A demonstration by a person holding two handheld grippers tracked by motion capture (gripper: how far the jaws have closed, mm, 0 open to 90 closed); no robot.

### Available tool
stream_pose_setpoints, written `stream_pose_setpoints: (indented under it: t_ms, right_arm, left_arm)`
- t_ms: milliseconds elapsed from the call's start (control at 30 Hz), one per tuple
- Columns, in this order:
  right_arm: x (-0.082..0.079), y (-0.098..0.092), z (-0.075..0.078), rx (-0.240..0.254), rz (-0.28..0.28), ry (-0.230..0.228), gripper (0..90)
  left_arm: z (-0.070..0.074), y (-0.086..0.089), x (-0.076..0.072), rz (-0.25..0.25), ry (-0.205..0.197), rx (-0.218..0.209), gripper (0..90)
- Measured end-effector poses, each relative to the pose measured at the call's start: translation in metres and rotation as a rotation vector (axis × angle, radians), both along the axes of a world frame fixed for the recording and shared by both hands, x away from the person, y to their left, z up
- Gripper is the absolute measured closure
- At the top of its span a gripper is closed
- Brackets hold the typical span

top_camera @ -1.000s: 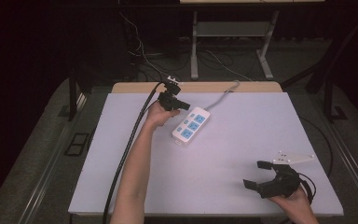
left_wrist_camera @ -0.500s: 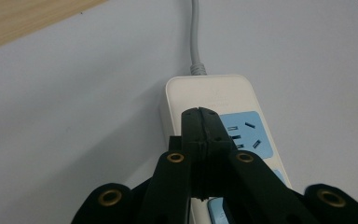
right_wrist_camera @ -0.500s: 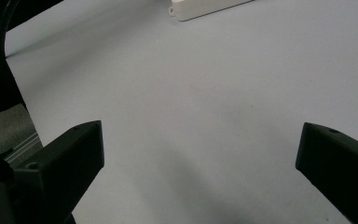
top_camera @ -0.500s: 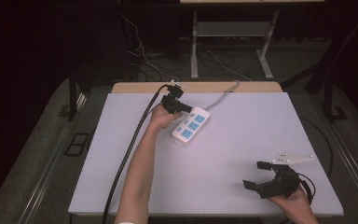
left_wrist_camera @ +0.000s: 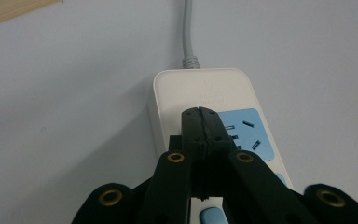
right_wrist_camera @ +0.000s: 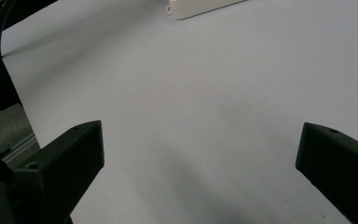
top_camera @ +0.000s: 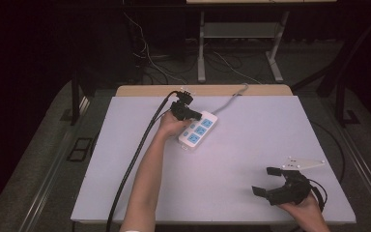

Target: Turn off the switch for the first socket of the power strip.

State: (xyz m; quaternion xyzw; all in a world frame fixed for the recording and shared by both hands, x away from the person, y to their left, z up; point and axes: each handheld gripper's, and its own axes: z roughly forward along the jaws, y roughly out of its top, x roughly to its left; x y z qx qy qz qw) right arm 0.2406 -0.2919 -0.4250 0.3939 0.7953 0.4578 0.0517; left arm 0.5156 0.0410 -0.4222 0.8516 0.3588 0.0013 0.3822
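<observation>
We see a pale surface (top_camera: 251, 159) carrying a white power strip (top_camera: 197, 131) with blue sockets near its far edge, its grey cord (top_camera: 232, 99) running off the far side. The left gripper (left_wrist_camera: 200, 121), jaws pressed together, rests its tips over the strip's cord end. The right gripper (top_camera: 265, 181) sits well apart near the front right corner, jaws spread wide, holding nothing.

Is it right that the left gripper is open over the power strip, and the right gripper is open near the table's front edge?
Not quite. The left gripper is shut, its jaws pressed together over the power strip, as the left gripper view shows. The right gripper is indeed open near the table's front edge.
</observation>
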Motion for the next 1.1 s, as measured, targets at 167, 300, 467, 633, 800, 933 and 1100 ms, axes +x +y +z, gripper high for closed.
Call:
stream_pose_setpoints:
  t_ms: [167, 300, 467, 633, 800, 933, 1100]
  right_arm:
    - [-0.001, 0.001, 0.0, -0.002, 0.003, 0.0, 0.8]
    - [-0.001, 0.001, 0.0, 0.0, 0.002, 0.0, 0.8]
    - [0.0, 0.0, 0.0, 0.001, -0.003, -0.004, 0.8]
    - [-0.001, 0.0, 0.001, 0.002, -0.004, -0.005, 0.8]
    - [-0.001, 0.0, 0.001, 0.001, -0.001, -0.007, 0.8]
    - [-0.001, 0.0, 0.002, 0.006, -0.002, -0.011, 0.8]
    - [0.0, -0.001, 0.001, 0.004, -0.002, -0.007, 0.8]
  left_arm:
    - [0.002, -0.001, 0.001, 0.016, 0.024, 0.017, 89.7]
    - [0.001, 0.003, -0.001, 0.014, 0.024, 0.022, 89.9]
    - [0.002, -0.001, -0.006, 0.016, 0.007, 0.045, 90.0]
    - [0.004, -0.006, -0.007, 0.018, -0.004, 0.084, 90.0]
    - [0.006, -0.009, -0.005, 0.027, 0.012, 0.11, 90.0]
    - [0.007, -0.011, -0.004, 0.023, 0.016, 0.124, 90.0]
    - [0.006, -0.009, -0.004, 0.029, 0.024, 0.102, 90.0]
